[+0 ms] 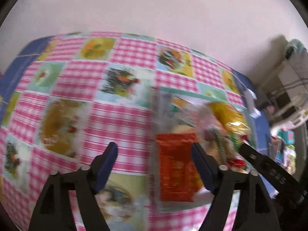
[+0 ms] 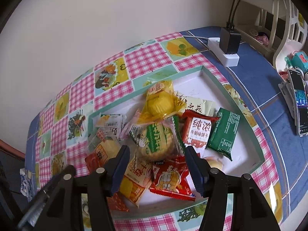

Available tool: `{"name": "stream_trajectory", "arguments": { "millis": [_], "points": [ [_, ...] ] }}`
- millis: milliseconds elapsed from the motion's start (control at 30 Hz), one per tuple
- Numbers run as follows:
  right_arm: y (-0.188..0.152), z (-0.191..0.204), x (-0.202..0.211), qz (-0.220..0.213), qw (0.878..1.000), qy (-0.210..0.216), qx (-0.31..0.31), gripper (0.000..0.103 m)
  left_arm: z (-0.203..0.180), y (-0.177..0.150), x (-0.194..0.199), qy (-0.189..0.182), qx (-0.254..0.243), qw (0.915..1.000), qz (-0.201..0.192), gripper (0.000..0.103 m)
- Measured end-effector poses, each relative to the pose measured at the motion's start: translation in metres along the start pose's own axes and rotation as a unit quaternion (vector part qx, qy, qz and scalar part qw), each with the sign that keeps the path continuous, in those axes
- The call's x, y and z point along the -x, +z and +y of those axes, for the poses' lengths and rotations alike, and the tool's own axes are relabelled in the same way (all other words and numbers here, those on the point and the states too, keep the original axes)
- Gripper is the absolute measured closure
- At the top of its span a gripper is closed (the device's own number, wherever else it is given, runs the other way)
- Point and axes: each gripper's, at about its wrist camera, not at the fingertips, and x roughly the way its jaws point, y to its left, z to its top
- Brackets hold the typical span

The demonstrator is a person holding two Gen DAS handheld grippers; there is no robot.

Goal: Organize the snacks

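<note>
My left gripper (image 1: 154,152) is released, its blue pads spread wide with nothing between them, over the pink-checked tablecloth (image 1: 132,119) on the tabletop; that view is smeared, so I make out only a red packet (image 1: 175,169) just inside the right pad and a yellow wrapper (image 1: 227,115) beyond it. My right gripper (image 2: 156,151) hangs over the shallow tray (image 2: 227,94) with the green rim, jaws partly apart; I see no pad pressing on anything, so I read it as released. The snacks lie heaped in the tray: a yellow-wrapped cake (image 2: 161,102) at the far side, a green-and-white cake packet (image 2: 157,140) under my fingertips, a red biscuit packet (image 2: 198,132) and a dark green packet (image 2: 224,132) to the right, a red-and-yellow packet (image 2: 169,177) nearest me; a white power strip (image 2: 225,55) with a black charger (image 2: 230,40) sits on the blue cloth behind the tray.
</note>
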Motion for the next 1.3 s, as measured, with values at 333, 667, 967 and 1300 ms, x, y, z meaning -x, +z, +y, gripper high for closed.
{"name": "stream_trajectory", "arguments": {
  "millis": [333,667,967,1300],
  "points": [
    [-0.028,0.026,0.018,-0.025,0.998,0.000,0.054,0.011,0.045,-0.008,0.023,0.101,0.008,0.9942,-0.034,0.006],
    [-0.060,0.036,0.034,-0.036,0.995,-0.004,0.090,0.000,0.062,-0.028,0.052,0.141,0.027,0.9883,-0.050,0.006],
    [-0.079,0.037,0.043,-0.034,0.994,-0.006,0.105,0.000,0.071,-0.050,0.064,0.179,0.014,0.9831,-0.037,0.006],
    [-0.087,0.041,0.046,-0.032,0.992,-0.018,0.119,0.000,0.069,-0.065,0.067,0.200,-0.018,0.9793,-0.021,0.006]
  ]
}}
